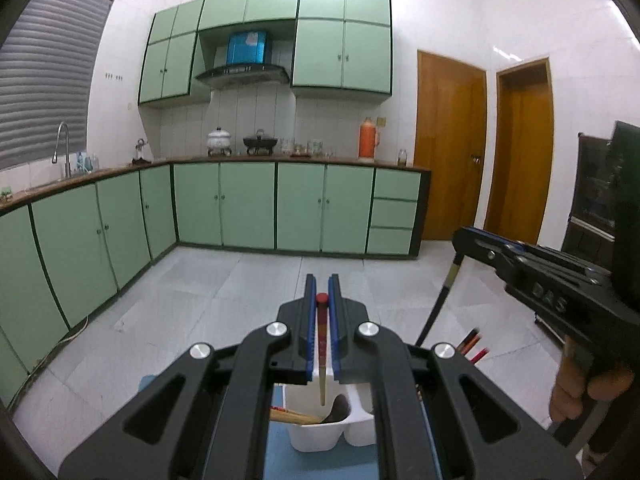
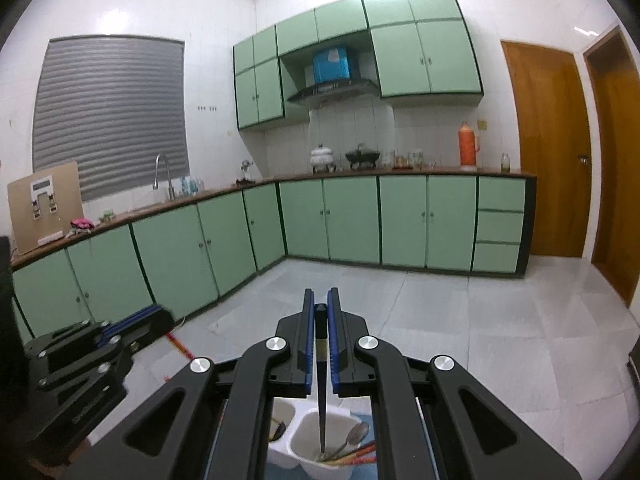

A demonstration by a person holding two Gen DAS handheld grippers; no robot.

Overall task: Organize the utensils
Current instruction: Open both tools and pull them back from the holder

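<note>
Currently both tongs hang over the white caddy (image 1: 320,436), each clamped on one chopstick held near its top end. Left tongs (image 1: 322,292) pinch a red-capped chopstick (image 1: 322,344); its long axis runs close to vertical, cap up, tip down, the tip just inside the rim of the compartment where other chopsticks (image 1: 294,417) and a dark utensil already lie. Right tongs (image 2: 321,304) pinch a black chopstick (image 2: 321,392), also near vertical, tip down into the neighbouring compartment (image 2: 320,432), where I see a metal spoon (image 2: 354,436) and red-ended sticks. I cannot tell whether either tip touches the bottom. My reading: this is the drop-in step, both insertions roughly aligned. Next move, as I judge it, calls for lowering a little and parting the tongs so each stick slides in without tipping over the rim. In the left view the right tongs appear off to the side, the black stick hanging below them. Beyond lie grey floor tiles (image 1: 200,300), then green cabinets (image 1: 248,204).
</note>
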